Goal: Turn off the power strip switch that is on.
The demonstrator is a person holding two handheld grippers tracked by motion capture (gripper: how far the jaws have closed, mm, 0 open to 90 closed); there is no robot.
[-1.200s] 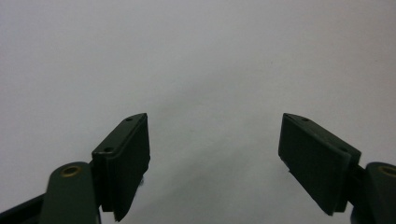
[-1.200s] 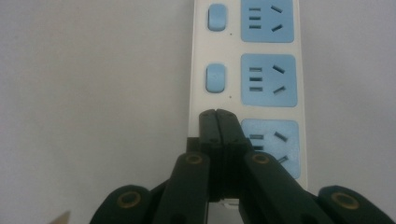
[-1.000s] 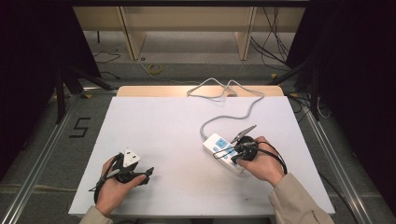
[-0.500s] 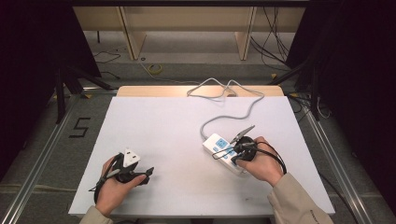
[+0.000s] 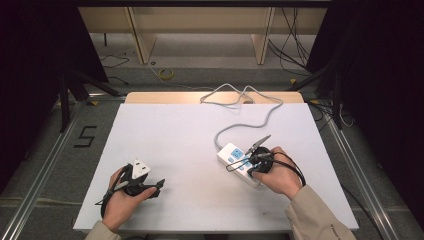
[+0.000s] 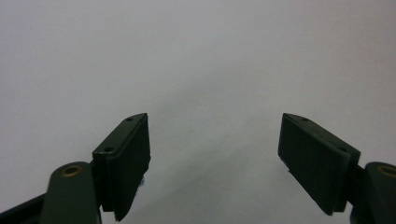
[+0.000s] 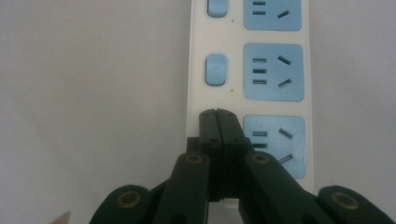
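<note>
A white power strip (image 5: pixel 231 154) with blue sockets lies on the white table (image 5: pixel 170 130), right of centre; its grey cable (image 5: pixel 260 120) runs to the far edge. My right gripper (image 5: pixel 247 165) is shut, and its tips rest on the strip's near end. In the right gripper view the closed gripper (image 7: pixel 217 114) touches the power strip (image 7: pixel 275 70) left of the nearest socket, in line with the blue switch (image 7: pixel 215 69) further along. My left gripper (image 5: pixel 156 186) lies at the table's front left. It stands open (image 6: pixel 215 158) over bare table with nothing between its fingers.
The cable loops in a tangle (image 5: pixel 235 96) at the table's far edge. Wooden furniture legs (image 5: pixel 142 40) and loose wires lie on the floor beyond. A metal rail (image 5: pixel 45 165) runs along the left side.
</note>
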